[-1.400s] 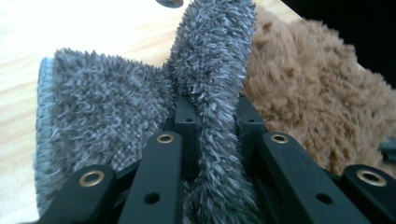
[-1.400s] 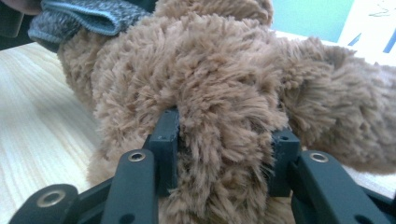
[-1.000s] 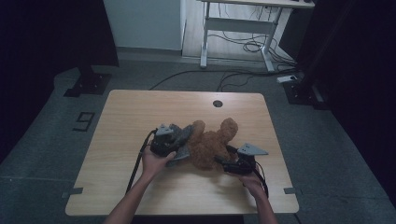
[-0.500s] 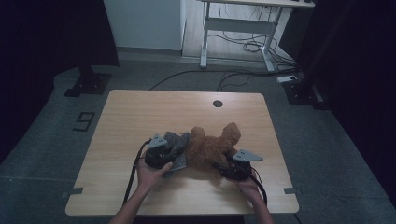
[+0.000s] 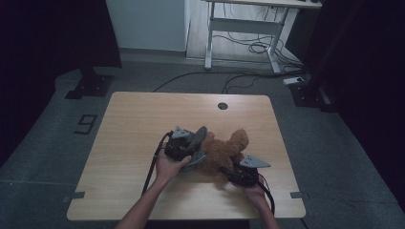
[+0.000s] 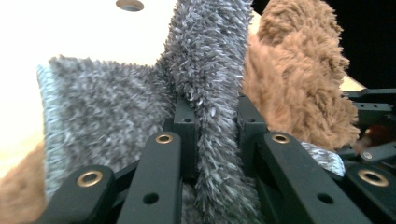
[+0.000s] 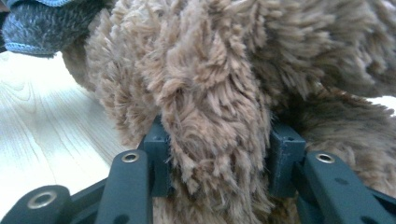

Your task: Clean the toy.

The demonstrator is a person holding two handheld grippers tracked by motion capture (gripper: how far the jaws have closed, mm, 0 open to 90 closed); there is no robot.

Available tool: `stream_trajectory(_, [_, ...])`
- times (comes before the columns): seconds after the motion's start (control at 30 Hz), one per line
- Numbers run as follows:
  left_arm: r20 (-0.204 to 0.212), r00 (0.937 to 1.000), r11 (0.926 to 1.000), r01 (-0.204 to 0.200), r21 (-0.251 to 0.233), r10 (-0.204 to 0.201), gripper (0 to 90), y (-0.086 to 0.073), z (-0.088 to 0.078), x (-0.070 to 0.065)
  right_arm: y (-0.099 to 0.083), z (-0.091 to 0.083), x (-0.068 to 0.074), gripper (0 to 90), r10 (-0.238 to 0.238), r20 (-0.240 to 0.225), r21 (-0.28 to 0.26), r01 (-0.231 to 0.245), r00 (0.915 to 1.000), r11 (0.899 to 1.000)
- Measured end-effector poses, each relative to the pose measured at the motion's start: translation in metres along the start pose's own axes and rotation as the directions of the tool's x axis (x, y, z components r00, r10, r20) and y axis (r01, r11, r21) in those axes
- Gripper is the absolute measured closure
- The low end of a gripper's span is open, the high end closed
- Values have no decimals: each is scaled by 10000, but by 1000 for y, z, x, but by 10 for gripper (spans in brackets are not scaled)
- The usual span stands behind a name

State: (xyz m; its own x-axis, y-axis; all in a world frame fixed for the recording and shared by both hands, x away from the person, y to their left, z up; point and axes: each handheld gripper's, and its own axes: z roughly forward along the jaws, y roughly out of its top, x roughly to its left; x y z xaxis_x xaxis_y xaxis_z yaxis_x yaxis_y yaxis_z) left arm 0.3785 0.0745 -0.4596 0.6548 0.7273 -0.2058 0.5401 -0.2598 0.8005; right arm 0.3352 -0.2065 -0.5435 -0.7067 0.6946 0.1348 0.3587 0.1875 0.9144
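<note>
1. Fluffy brown plush toy [image 5: 224, 151] lying on the pale wooden bench [image 5: 133, 124], near its front edge.
2. Left claw [image 6: 212, 116] clamped on the shaggy grey fabric garment [image 6: 116, 112], left of the toy.
3. Right claw [image 7: 219, 158], jaws just closing, gripping a toy limb.

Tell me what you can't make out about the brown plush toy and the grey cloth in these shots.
- Brown plush toy: high view too small to tell face or limbs.
- Right gripper view: jaws have been closing on a clump of fur; which limb, cut off by the edges.
- Grey fuzzy cloth: left gripper clamps a fold; its lower part is hidden behind the jaws.
</note>
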Motion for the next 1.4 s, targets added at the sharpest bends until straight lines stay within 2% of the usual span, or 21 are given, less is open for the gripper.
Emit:
stream_trajectory(0.07, [69, 10000, 10000, 40, -29, -40, 761, -8, -13, 9, 1, 0, 2, 540, -79, -40, -6, 79, 10000, 10000])
stream_trajectory(0.13, [8, 10000, 10000, 0, -25, 0, 766, -10, -18, 10, 1, 0, 3, 540, -170, -83, 30, 170, 9998, 9999])
stream_trajectory(0.2, [-465, 9989, 9998, -118, -139, 112, 767, -16, -35, 16, 1, 0, 4, 540, -191, -105, 82, 192, 9998, 9998])
stream_trajectory(0.23, [-465, 9989, 9998, -118, -139, 112, 768, -16, -35, 16, 1, 0, 4, 540, -191, -105, 82, 192, 9998, 9998])
stream_trajectory(0.33, [-1155, 9933, 9996, -77, -281, 44, 769, -28, -55, 29, 1, 0, 2, 540, -46, -133, 103, 48, 9999, 9999])
stream_trajectory(0.4, [-1293, 9916, 9996, -118, -261, 83, 769, -35, -58, 32, 1, 0, 2, 540, -71, -133, 96, 72, 9999, 9999])
stream_trajectory(0.47, [-1413, 9898, 9994, 106, -343, -154, 770, -47, -64, 41, 1, 0, 3, 539, -212, -147, 130, 214, 9997, 9997])
stream_trajectory(0.6, [-1867, 9792, 9969, 775, -152, -790, 772, -58, -67, 62, 0, 1, 1, 539, -41, -135, 130, 42, 9999, 9999])
stream_trajectory(0.73, [-1494, 9838, 9945, 1029, 208, -987, 771, -68, -61, 66, -1, 0, -2, 540, 197, -158, 122, -195, 9997, 9997])
stream_trajectory(0.87, [-1316, 9857, 9944, 1019, -288, -1049, 771, -62, -68, 60, -1, 0, -3, 543, 208, -139, 136, -206, 9997, 9997])
stream_trajectory(0.93, [-1155, 9908, 9945, 609, -854, -706, 771, -43, -81, 45, -2, 0, -4, 544, 273, -145, 121, -271, 9995, 9996])
stream_trajectory(0.97, [-1155, 9908, 9945, 609, -854, -706, 771, -43, -81, 45, -2, 0, -4, 544, 273, -145, 121, -271, 9995, 9996])
stream_trajectory(1.07, [-844, 9963, 9892, 13, -1463, -138, 769, -17, -90, 21, -2, -1, -5, 546, 321, -136, 117, -319, 9994, 9994])
stream_trajectory(1.1, [-844, 9963, 9892, 13, -1463, -138, 769, -17, -90, 21, -2, -1, -5, 546, 302, -147, 123, -301, 9994, 9995])
stream_trajectory(1.13, [-470, 9988, 9868, -217, -1607, 144, 769, -4, -89, 8, -2, 0, -4, 546, 246, -151, 94, -244, 9996, 9997])
stream_trajectory(1.2, [-369, 9990, 9863, -307, -1619, 250, 768, 0, -87, 2, -2, 0, -3, 546, 186, -126, 99, -184, 9997, 9998])
stream_trajectory(1.23, [-134, 9985, 9860, -543, -1574, 529, 768, 11, -78, -12, -2, 0, -3, 546, 196, -132, 102, -194, 9997, 9998])
stream_trajectory(1.27, [-134, 9985, 9860, -543, -1574, 529, 767, 11, -78, -12, -2, 0, -3, 546, 196, -132, 102, -194, 9997, 9998])
stream_trajectory(1.33, [363, 9967, 9860, -660, -1532, 724, 767, 20, -65, -28, -2, 0, -4, 546, 212, -152, 79, -211, 9997, 9997])
stream_trajectory(1.37, [592, 9935, 9855, -883, -1447, 977, 767, 28, -52, -42, -2, 0, -3, 546, 253, -149, 80, -252, 9996, 9997])
stream_trajectory(1.4, [592, 9935, 9855, -883, -1447, 977, 767, 28, -52, -42, -2, 1, -3, 546, 288, -139, 58, -287, 9995, 9996])
